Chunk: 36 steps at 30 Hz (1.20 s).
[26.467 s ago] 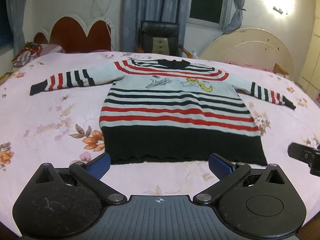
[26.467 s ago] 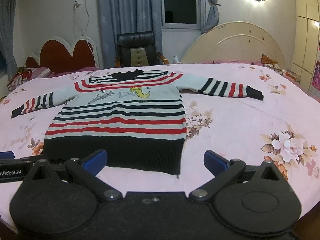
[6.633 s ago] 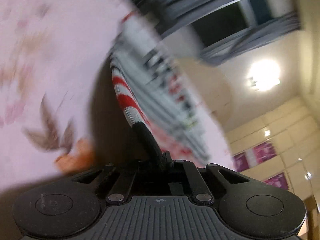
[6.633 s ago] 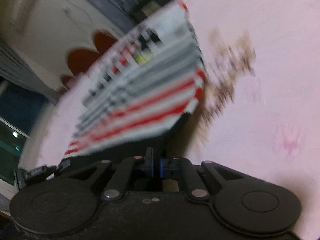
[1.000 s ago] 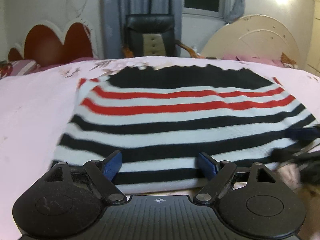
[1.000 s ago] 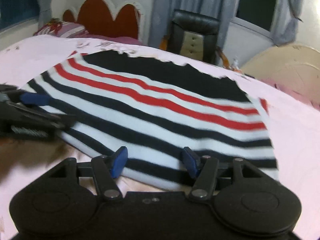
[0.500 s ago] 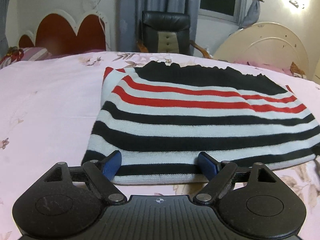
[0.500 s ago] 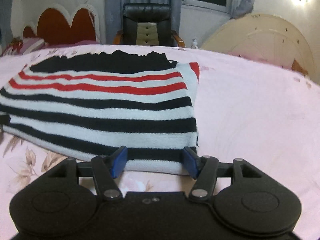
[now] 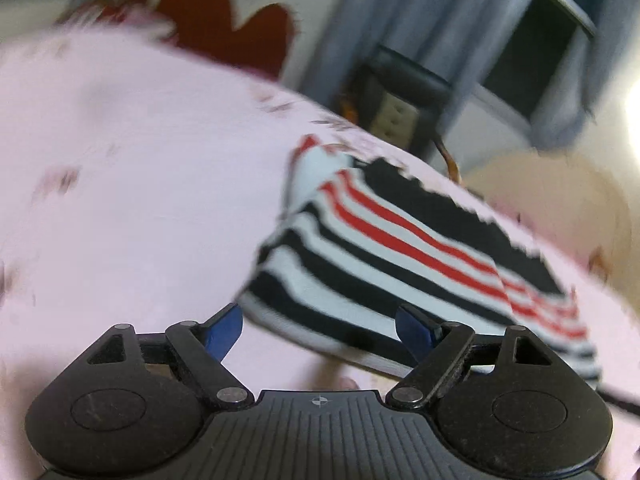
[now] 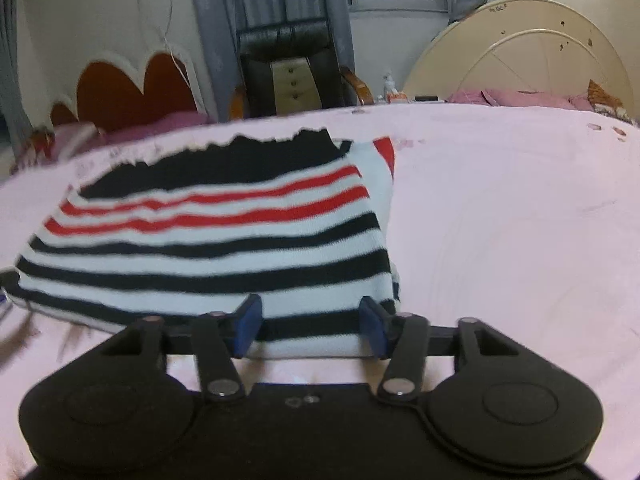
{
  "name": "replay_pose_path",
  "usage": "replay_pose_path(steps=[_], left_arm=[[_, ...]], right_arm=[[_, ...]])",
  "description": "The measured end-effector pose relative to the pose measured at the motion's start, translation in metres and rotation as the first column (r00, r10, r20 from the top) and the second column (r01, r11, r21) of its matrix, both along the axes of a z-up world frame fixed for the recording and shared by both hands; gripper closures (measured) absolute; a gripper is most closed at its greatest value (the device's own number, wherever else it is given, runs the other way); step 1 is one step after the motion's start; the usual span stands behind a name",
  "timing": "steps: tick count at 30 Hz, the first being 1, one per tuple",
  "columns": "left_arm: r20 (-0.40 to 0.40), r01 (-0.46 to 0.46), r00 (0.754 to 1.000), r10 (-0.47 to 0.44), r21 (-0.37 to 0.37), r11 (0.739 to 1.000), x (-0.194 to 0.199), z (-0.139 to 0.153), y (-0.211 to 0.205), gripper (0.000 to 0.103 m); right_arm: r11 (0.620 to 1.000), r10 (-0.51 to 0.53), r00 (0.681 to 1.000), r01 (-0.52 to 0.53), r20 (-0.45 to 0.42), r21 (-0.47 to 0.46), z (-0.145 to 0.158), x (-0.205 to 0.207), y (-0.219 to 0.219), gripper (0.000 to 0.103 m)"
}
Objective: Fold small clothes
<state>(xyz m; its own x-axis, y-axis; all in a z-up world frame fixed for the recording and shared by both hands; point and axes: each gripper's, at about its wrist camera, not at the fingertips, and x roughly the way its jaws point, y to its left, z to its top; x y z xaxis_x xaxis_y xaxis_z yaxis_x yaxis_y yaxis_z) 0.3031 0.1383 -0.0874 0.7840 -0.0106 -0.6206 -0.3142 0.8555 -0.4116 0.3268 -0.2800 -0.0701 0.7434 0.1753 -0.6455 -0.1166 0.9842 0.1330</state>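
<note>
Lying folded on the pink floral bedsheet, the striped knitted sweater in white, black and red had its black hem band turned to the far side and its sleeves tucked out of sight. The right gripper sat low at the near right corner of the bundle, its blue-padded jaws having just been closing; the near edge of the knit showed between the pads, but whether they actually pressed it could not be told. The left gripper hovered just off the near left corner with its jaws spread wide and nothing between them, the blurred view tilted over.

Judging by the tidy rectangle, the step in hand seemed to be either a last fold or a final squaring-up. To do it well, each tool would need to bite every layer at its corner, not only the top one, since thick knit slides on itself. Both corners would best be lifted together and carried at the same pace, keeping the near edge taut, so the stripes stay parallel. Letting go only once the cloth lay flat would keep the tucked sleeves from slipping out.
</note>
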Motion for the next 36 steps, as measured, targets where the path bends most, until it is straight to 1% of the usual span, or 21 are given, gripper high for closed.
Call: replay_pose_path(steps=[1, 2, 3, 5, 6, 7, 9, 10, 15, 17, 18, 20, 22, 25, 26, 27, 28, 29, 32, 34, 36], left_arm=[[0.012, -0.023, 1.000, 0.024, -0.068, 0.997, -0.001, -0.008, 0.009, 0.020], [0.044, -0.046, 0.998, 0.052, -0.133, 0.990, -0.003, -0.016, 0.017, 0.020], [0.080, -0.061, 0.994, 0.077, -0.183, 0.981, -0.005, -0.021, 0.022, 0.020], [0.123, -0.072, 0.986, 0.110, -0.280, 0.957, -0.002, -0.032, 0.034, 0.022], [0.132, -0.075, 0.984, 0.120, -0.305, 0.949, 0.001, -0.035, 0.037, 0.031], [0.130, -0.082, 0.983, 0.132, -0.333, 0.939, 0.006, -0.040, 0.042, 0.034], [0.160, -0.076, 0.976, 0.146, -0.379, 0.922, 0.012, -0.045, 0.048, 0.034], [0.170, -0.076, 0.974, 0.153, -0.391, 0.917, 0.016, -0.048, 0.049, 0.034], [0.180, -0.038, 0.977, 0.112, -0.373, 0.927, 0.041, -0.049, 0.044, 0.034], [0.155, -0.033, 0.983, 0.095, -0.362, 0.932, 0.051, -0.046, 0.045, 0.049], [0.128, -0.042, 0.987, 0.093, -0.360, 0.932, 0.056, -0.047, 0.046, 0.066], [0.112, -0.045, 0.989, 0.098, -0.403, 0.914, 0.062, -0.050, 0.053, 0.070], [0.116, -0.027, 0.990, 0.081, -0.404, 0.914, 0.063, -0.049, 0.054, 0.074], [0.184, 0.014, 0.980, 0.076, -0.443, 0.897, 0.055, -0.042, 0.055, 0.075], [0.207, 0.025, 0.976, 0.070, -0.424, 0.905, 0.053, -0.043, 0.055, 0.075], [0.169, 0.004, 0.983, 0.072, -0.409, 0.913, 0.056, -0.048, 0.055, 0.075], [0.114, -0.019, 0.991, 0.075, -0.428, 0.903, 0.060, -0.059, 0.058, 0.076], [0.137, -0.008, 0.987, 0.078, -0.449, 0.893, 0.058, -0.061, 0.060, 0.076], [0.141, 0.001, 0.987, 0.072, -0.461, 0.887, 0.059, -0.058, 0.060, 0.076], [0.171, 0.012, 0.982, 0.082, -0.490, 0.872, 0.060, -0.050, 0.059, 0.076], [0.200, 0.033, 0.977, 0.076, -0.495, 0.868, 0.063, -0.039, 0.054, 0.076]], right_arm=[[1.000, 0.007, 1.000, -0.007, -0.001, 0.017, 0.001, 0.002, 0.001, 0.072], [0.999, 0.016, 1.000, -0.016, -0.004, 0.036, 0.001, 0.004, 0.002, 0.081], [0.998, 0.023, 1.000, -0.023, -0.004, 0.055, 0.002, 0.007, 0.004, 0.086], [0.996, 0.038, 0.999, -0.038, 0.000, 0.084, 0.003, 0.013, 0.012, 0.086], [0.994, 0.044, 0.999, -0.044, -0.001, 0.097, 0.003, 0.017, 0.015, 0.086], [0.993, 0.050, 0.999, -0.050, -0.002, 0.111, 0.004, 0.022, 0.019, 0.086], [0.987, 0.067, 0.998, -0.066, 0.002, 0.144, 0.004, 0.030, 0.027, 0.086], [0.984, 0.076, 0.997, -0.076, 0.003, 0.163, 0.004, 0.035, 0.031, 0.086], [0.965, 0.135, 0.991, -0.131, 0.001, 0.229, 0.003, 0.064, 0.055, 0.086], [0.960, 0.161, 0.987, -0.155, -0.005, 0.235, 0.000, 0.076, 0.067, 0.086], [0.957, 0.172, 0.985, -0.166, -0.007, 0.237, -0.001, 0.082, 0.073, 0.086], [0.953, 0.192, 0.981, -0.183, -0.015, 0.243, -0.004, 0.090, 0.084, 0.086], [0.949, 0.207, 0.978, -0.195, -0.021, 0.248, -0.006, 0.095, 0.092, 0.087], [0.945, 0.225, 0.974, -0.213, -0.022, 0.247, -0.007, 0.096, 0.099, 0.087], [0.948, 0.226, 0.974, -0.213, -0.030, 0.235, -0.009, 0.096, 0.101, 0.087], [0.954, 0.225, 0.973, -0.210, -0.045, 0.214, -0.013, 0.097, 0.103, 0.091], [0.959, 0.224, 0.973, -0.209, -0.054, 0.193, -0.018, 0.097, 0.104, 0.092], [0.959, 0.224, 0.973, -0.212, -0.045, 0.187, -0.020, 0.097, 0.105, 0.094], [0.962, 0.230, 0.972, -0.221, -0.044, 0.159, -0.020, 0.096, 0.106, 0.098], [0.964, 0.240, 0.970, -0.234, -0.037, 0.125, -0.020, 0.095, 0.108, 0.099], [0.965, 0.247, 0.969, -0.244, -0.026, 0.097, -0.020, 0.093, 0.111, 0.099]])
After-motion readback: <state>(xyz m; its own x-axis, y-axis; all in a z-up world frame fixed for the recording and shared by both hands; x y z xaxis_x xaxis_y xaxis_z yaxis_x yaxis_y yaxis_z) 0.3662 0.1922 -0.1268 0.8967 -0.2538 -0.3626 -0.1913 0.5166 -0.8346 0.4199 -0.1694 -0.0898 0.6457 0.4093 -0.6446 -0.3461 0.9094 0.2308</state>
